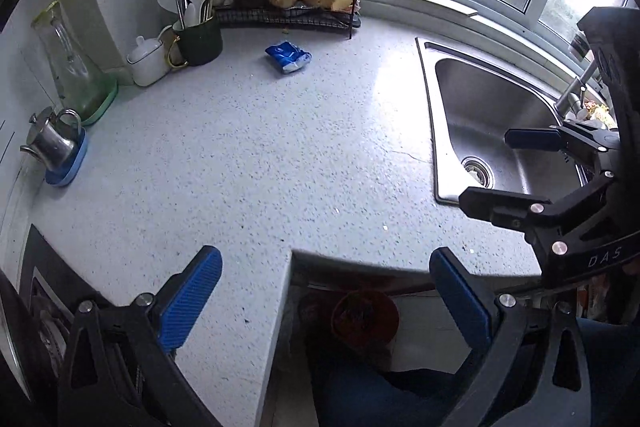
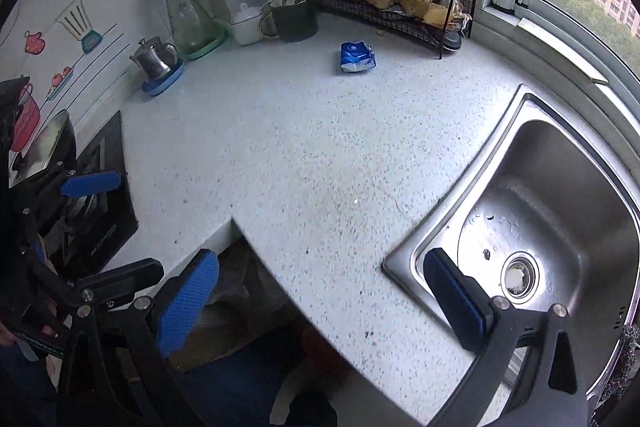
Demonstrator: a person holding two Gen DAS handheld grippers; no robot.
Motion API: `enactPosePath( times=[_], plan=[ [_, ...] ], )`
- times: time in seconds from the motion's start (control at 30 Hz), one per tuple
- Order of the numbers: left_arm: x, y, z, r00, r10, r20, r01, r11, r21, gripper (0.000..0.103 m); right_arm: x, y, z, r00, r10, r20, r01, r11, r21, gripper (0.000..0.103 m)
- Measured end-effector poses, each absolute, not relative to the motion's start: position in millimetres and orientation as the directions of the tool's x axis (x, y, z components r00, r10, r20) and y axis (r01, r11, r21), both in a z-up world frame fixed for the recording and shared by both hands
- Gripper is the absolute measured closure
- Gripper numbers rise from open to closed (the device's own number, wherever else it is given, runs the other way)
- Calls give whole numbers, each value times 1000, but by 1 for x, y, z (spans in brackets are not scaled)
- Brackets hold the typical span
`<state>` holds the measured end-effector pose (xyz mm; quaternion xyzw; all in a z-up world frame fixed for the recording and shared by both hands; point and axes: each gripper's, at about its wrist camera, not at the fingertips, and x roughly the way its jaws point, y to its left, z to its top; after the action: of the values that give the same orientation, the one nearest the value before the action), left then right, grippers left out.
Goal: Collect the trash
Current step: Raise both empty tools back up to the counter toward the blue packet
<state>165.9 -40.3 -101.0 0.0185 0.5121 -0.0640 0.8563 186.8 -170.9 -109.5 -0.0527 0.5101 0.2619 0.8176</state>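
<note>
A crumpled blue and white wrapper (image 1: pixel 289 57) (image 2: pixel 357 57) lies on the speckled white counter (image 1: pixel 240 167) (image 2: pixel 300 147), far back near the wire rack. My left gripper (image 1: pixel 326 299) hovers open over the counter's front notch, nothing between its blue pads. My right gripper (image 2: pixel 320 301) is open too, empty, at the front edge beside the sink. Each gripper shows in the other's view: the right gripper (image 1: pixel 486 169) over the sink, the left gripper (image 2: pixel 140 225) over the stove. A red round bin (image 1: pixel 364 319) sits on the floor below the notch.
A steel sink (image 1: pixel 428 107) (image 2: pixel 560 163) fills the right side, with a tap (image 1: pixel 572 99). At the back stand a wire rack (image 1: pixel 288 15) (image 2: pixel 400 15) with ginger, a dark utensil holder (image 1: pixel 200 39), a white pot (image 1: pixel 148 61), a glass carafe (image 1: pixel 68 63) and a steel jug (image 1: pixel 52 139). A black stove (image 2: pixel 108 187) lies left.
</note>
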Motion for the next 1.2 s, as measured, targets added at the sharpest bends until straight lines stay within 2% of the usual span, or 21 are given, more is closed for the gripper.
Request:
enactPosePath(
  times=[0.17,0.43,0.57,0.8,1.2],
  plan=[
    [220,-8,-100,453,-120,-883,105,991,-81,0,231,-154,-106,355,353,-866,-450,876,173,1],
    [296,24,-106,424,-121,-898,105,991,-84,0,293,-128,-110,328,319,-889,-389,903,181,1],
    [327,39,-111,417,-133,-899,91,990,-104,0,325,-119,-112,329,351,-877,-351,907,232,1],
    [382,65,-135,364,-121,-924,69,992,-102,0,374,-88,-129,270,318,-909,-397,897,196,1],
    [458,91,-163,330,-85,-940,23,996,-82,0,444,-78,-155,214,292,-932,-372,907,199,1]
  ],
)
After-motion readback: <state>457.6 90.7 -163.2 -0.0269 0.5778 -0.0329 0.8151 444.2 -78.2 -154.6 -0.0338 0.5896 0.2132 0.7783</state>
